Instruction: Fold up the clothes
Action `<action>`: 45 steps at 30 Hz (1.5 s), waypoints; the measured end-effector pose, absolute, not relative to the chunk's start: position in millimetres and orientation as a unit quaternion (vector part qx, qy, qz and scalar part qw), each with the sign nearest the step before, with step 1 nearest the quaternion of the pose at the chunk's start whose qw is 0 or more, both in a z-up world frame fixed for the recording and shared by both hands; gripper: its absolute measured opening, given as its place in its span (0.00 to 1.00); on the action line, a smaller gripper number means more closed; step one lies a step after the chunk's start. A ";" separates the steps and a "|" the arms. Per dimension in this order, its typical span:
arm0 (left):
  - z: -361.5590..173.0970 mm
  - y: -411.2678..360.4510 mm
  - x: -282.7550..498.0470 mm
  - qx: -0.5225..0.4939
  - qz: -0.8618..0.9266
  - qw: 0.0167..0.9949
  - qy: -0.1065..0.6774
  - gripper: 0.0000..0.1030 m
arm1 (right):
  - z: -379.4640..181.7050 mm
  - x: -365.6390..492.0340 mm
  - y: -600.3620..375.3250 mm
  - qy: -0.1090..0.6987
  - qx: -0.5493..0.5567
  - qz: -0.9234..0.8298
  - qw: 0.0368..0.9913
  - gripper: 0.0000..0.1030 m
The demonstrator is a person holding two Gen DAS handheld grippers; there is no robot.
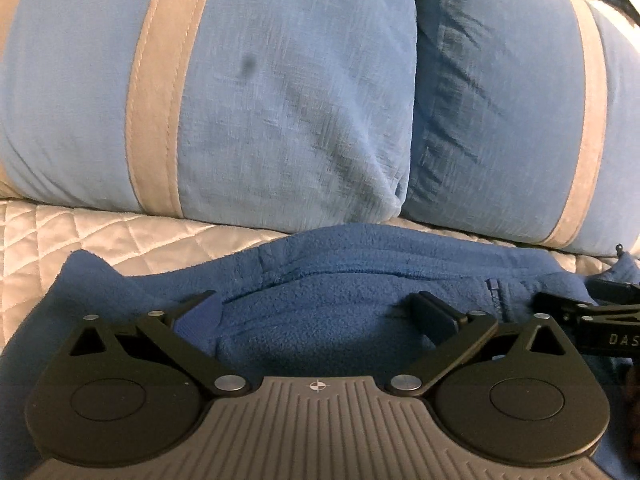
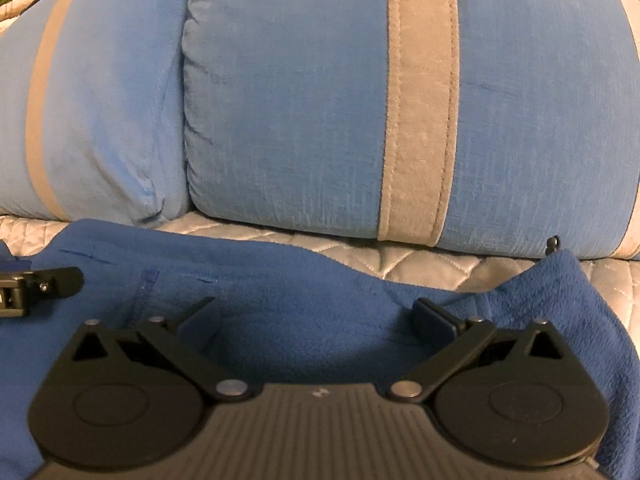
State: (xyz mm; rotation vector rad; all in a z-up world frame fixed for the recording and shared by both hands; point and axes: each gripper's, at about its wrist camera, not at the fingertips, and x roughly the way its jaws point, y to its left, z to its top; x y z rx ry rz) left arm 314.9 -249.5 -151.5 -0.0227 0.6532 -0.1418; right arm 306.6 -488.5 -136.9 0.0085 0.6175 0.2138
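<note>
A blue fleece garment (image 1: 340,280) lies spread on a bed with a white quilted cover (image 1: 100,232), filling the lower half of both views. Its near part is hidden under the gripper bodies, so how it is folded cannot be told. A small zipper (image 1: 493,286) shows at centre right of the left wrist view, but whether it belongs to a pocket or a front opening is hard to make out.

The left hand-held gripper (image 1: 318,312) sits low over the fleece with its jaws spread wide and released; cloth lies between the fingers, yet the pads do not press on it. A bit of blue fabric sits against the left finger, and whether it clings there is unclear.

The right hand-held gripper (image 2: 316,314) is likewise spread and released above the fleece, nothing clamped. A raised corner of the garment stands at the right of that view, its edge cut off by the frame.

Each gripper's tip shows at the edge of the other's view, mostly cropped.

Behind the garment, two light blue pillows (image 2: 288,100) with grey bands fill the upper frame, tops cut off. A green patch at the upper left of the right view is too blurred to name.
</note>
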 end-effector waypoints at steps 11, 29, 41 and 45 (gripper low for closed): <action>-92.7 -226.2 264.2 0.049 -0.024 0.919 0.392 1.00 | -139.6 308.4 -492.0 0.302 0.019 0.111 0.947 0.99; -140.1 -177.3 233.6 -0.021 -0.050 0.941 0.334 1.00 | -133.1 307.2 -490.0 0.311 0.017 0.108 0.944 0.99; -141.3 -166.6 230.9 -0.054 -0.065 0.944 0.319 1.00 | -94.6 253.2 -566.7 0.394 0.072 0.178 0.899 0.99; -141.8 -161.6 230.8 -0.070 -0.070 0.944 0.314 1.00 | -124.5 242.6 -592.5 0.367 0.147 0.199 0.896 0.99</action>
